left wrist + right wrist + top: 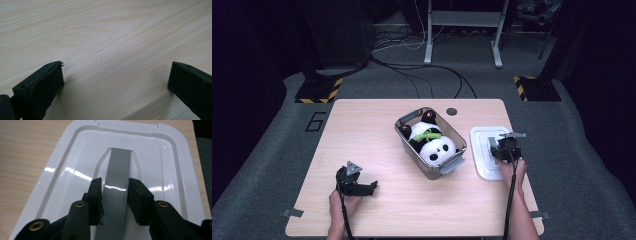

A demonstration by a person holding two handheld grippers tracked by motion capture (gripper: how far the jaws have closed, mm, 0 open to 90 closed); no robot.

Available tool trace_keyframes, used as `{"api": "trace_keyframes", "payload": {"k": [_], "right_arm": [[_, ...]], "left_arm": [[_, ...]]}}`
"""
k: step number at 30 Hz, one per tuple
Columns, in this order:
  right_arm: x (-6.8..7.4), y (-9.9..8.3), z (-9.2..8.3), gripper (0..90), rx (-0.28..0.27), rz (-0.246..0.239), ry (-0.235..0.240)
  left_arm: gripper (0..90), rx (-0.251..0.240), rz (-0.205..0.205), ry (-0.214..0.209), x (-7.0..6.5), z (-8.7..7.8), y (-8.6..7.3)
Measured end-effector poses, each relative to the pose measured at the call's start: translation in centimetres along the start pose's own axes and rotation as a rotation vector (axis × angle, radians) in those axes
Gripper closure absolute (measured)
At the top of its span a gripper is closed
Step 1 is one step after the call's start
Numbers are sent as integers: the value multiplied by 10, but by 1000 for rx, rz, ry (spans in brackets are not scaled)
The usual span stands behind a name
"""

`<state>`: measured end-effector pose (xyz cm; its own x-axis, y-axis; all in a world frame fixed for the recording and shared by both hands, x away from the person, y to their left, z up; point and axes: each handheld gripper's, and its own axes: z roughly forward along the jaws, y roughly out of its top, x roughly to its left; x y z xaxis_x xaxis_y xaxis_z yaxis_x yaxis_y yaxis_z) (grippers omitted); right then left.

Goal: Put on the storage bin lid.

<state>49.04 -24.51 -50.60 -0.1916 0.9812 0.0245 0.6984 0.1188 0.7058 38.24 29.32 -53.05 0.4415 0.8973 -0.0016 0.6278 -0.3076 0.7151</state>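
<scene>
Right claw (115, 186) is clamped on the grey handle (117, 170) of the white lid (488, 151), which lies flat on the worktop (372, 130) just right of the clear bin (430, 143). Plush panda (432, 142) already inside bin. Left claw (362, 187) rests near-left, jaws apart, holding nothing. Left to do, prob.: lift lid, set on bin, latch.

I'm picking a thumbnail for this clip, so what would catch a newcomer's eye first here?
First the plush panda, lying in the clear bin at mid-table. Next the white lid lying flat on the table to the bin's right, where the right gripper has its jaws shut on the lid's grey handle. The left gripper rests open on bare wood at the near left.
</scene>
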Motion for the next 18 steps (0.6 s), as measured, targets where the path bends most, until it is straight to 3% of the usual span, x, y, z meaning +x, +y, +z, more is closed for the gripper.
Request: {"api": "trace_keyframes", "payload": {"k": [3, 10, 18], "right_arm": [[-1, -1, 0, 666, -14, -1, -17], [-3, -1, -4, 671, -5, 29, 15], [-8, 5, -19, 671, -35, 47, 34]], "left_arm": [[0, 0, 0, 0, 0, 0, 0], [0, 2, 2, -2, 0, 0, 0], [0, 1, 3, -2, 0, 0, 0]]}}
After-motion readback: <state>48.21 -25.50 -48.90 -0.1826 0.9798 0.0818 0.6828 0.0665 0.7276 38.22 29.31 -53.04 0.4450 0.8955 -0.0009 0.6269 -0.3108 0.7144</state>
